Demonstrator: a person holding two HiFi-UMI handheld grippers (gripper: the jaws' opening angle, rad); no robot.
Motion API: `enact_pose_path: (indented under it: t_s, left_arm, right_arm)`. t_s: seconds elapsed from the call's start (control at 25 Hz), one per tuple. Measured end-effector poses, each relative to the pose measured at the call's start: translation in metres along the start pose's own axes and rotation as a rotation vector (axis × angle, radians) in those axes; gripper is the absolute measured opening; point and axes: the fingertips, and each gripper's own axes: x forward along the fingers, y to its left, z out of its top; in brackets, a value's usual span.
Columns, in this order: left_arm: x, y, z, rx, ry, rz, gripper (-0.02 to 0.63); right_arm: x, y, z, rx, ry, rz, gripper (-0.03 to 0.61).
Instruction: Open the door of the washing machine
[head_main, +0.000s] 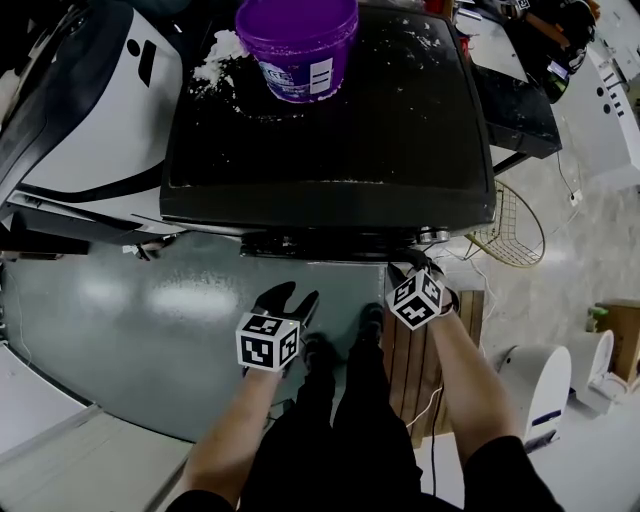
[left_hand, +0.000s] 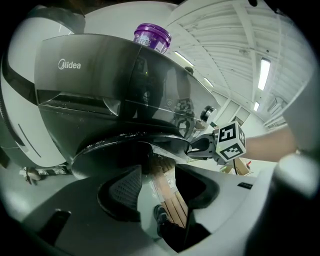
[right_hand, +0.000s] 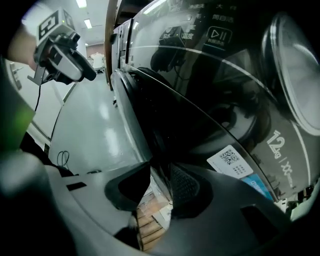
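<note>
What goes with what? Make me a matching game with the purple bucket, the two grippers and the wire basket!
Things:
1 purple bucket
2 left gripper
3 right gripper
4 wire basket

Places or states:
A on the floor, right of the washing machine
B closed on the edge of the door
C on top of the washing machine
D open, nothing between its jaws

Pairs: 1-C, 2-D, 3-B, 4-A
</note>
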Motion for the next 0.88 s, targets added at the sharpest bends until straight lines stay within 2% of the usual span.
enact_pose_path:
  t_s: [0.08, 0.16, 0.2, 0.32, 0.48, 0.72, 0.88]
  left_arm:
    - [-0.001, 0.0, -0.002, 0.001, 0.001, -0.001, 0.225]
    - [-0.003, 0.003, -0.004, -0.003, 0.001, -0.001, 0.225]
    - [-0.005, 0.003, -0.007, -0.009, 0.002, -0.002, 0.225]
    - [-0.009, -0.002, -0.021, -0.034, 0.008, -0.014, 0.225]
    - [-0.013, -0.007, -0.037, -0.028, 0.025, -0.029, 0.225]
    - [-0.018, -0.032, -0.039, -0.026, 0.021, -0.074, 0.241]
    - [-0.013, -0.04, -0.042, -0.076, 0.01, -0.064, 0.252]
  right_arm:
    - [-0.008, 0.019, -0.011, -0.015, 0.003, 0.07, 0.126]
    - [-0.015, 0.057, -0.026, -0.023, -0.006, 0.152, 0.112]
    - [-0.017, 0.074, -0.032, -0.01, -0.009, 0.167, 0.112]
    - [-0.02, 0.091, -0.039, 0.072, -0.018, 0.103, 0.124]
    - [-0.019, 0.093, -0.038, 0.119, -0.005, 0.037, 0.14]
    - [-0.027, 0.125, -0.044, 0.233, 0.016, 0.069, 0.141]
    - [-0.034, 0.145, -0.046, 0.301, -0.006, 0.124, 0.14]
